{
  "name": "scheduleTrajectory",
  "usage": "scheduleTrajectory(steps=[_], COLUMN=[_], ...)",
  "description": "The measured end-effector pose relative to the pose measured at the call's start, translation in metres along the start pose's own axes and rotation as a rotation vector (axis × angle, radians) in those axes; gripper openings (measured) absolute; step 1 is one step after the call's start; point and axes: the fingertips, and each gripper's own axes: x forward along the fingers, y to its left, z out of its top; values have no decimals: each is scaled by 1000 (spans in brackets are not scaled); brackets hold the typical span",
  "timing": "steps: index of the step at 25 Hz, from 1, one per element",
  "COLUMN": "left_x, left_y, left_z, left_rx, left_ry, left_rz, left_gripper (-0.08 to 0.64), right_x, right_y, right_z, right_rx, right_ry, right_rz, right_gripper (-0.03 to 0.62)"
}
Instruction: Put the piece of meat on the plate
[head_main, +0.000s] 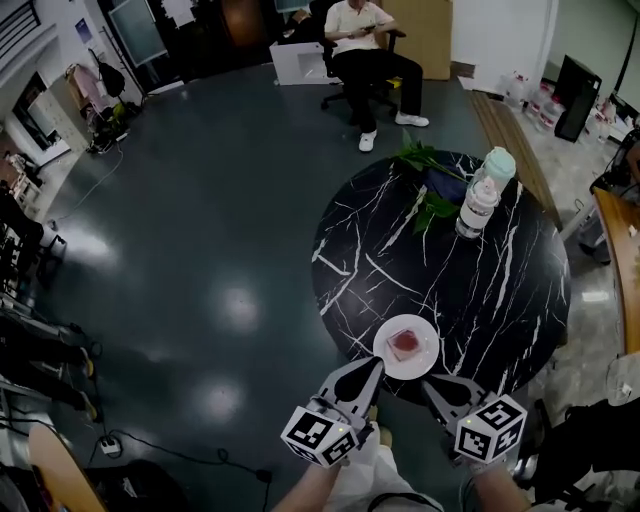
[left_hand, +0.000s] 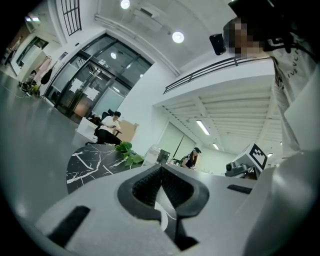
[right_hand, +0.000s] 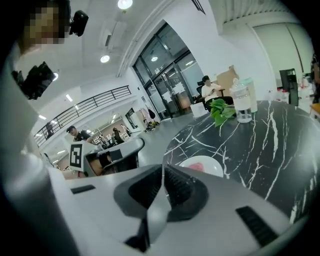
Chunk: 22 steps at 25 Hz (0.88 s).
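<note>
A red piece of meat (head_main: 405, 343) lies on a small white plate (head_main: 385, 352) at the near edge of the round black marble table (head_main: 500, 290). My left gripper (head_main: 377, 364) points at the plate's near left rim, with its jaws together and nothing between them. My right gripper (head_main: 429, 384) sits just short of the plate's near right rim, jaws also together and empty. In the right gripper view the plate (right_hand: 214, 165) with the meat (right_hand: 195, 166) shows just past the closed right gripper (right_hand: 162, 169). In the left gripper view the left gripper (left_hand: 161, 168) is closed too.
A clear bottle with a pale cap (head_main: 481, 196) and a bunch of green leaves (head_main: 428, 178) stand at the table's far side. A person sits on an office chair (head_main: 366, 48) beyond the table. A wooden tabletop edge (head_main: 617, 262) is at the right.
</note>
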Motion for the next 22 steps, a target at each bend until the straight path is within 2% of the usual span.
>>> scheduleTrajectory(steps=[4, 12, 22], left_x=[-5, -15, -14], left_y=[-12, -38, -33], left_z=[10, 24, 38], left_rx=[3, 26, 45], left_ry=[5, 42, 42], left_rz=[-18, -66, -58], left_gripper=[8, 8, 8], right_x=[-14, -30, -49], right_y=[17, 48, 49], right_z=[14, 52, 64], right_rx=[-28, 3, -35], right_ry=[-36, -143, -178], right_rz=[-2, 56, 37], right_gripper=[14, 11, 11])
